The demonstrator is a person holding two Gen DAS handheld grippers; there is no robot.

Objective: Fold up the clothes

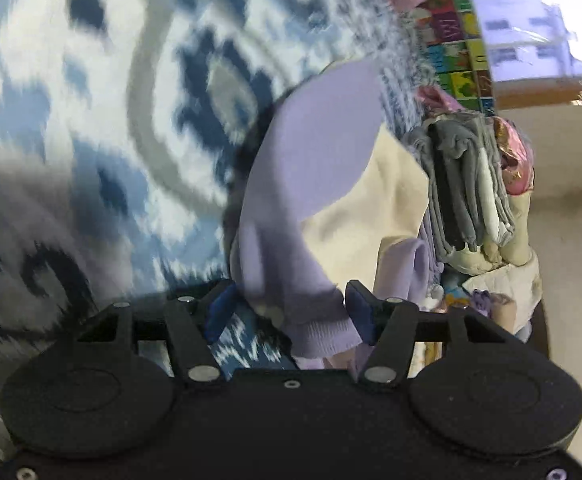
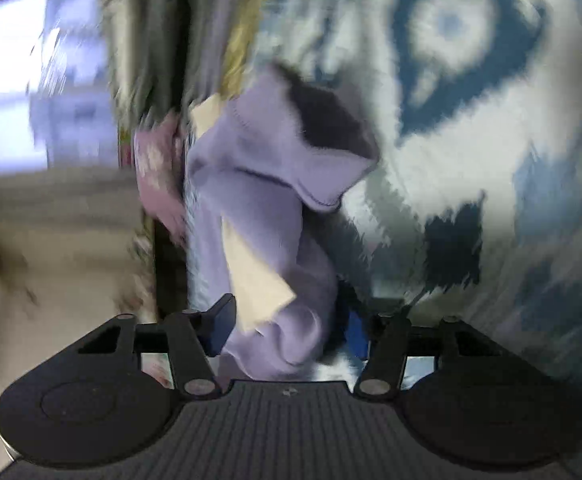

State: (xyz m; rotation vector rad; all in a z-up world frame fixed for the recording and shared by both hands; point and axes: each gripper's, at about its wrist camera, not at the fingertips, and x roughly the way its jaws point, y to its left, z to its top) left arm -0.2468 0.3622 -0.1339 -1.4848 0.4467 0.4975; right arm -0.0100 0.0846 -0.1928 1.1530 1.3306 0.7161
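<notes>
Left gripper [image 1: 289,314]: jaws spread, ribbed cuff of the lavender garment [image 1: 315,168] between the pads; actual pinch cannot be told. Right gripper [image 2: 287,326]: same, bunched lavender fabric between spread jaws. Garment is soft knit, cream-lined, draped over the blue-white patterned rug [image 1: 111,100]. Beyond it, a stack of folded clothes [image 1: 463,192].

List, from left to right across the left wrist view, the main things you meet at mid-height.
Blue-and-white patterned rug → lilac garment → cream cloth → stack of folded grey clothes → pale floor.
</notes>
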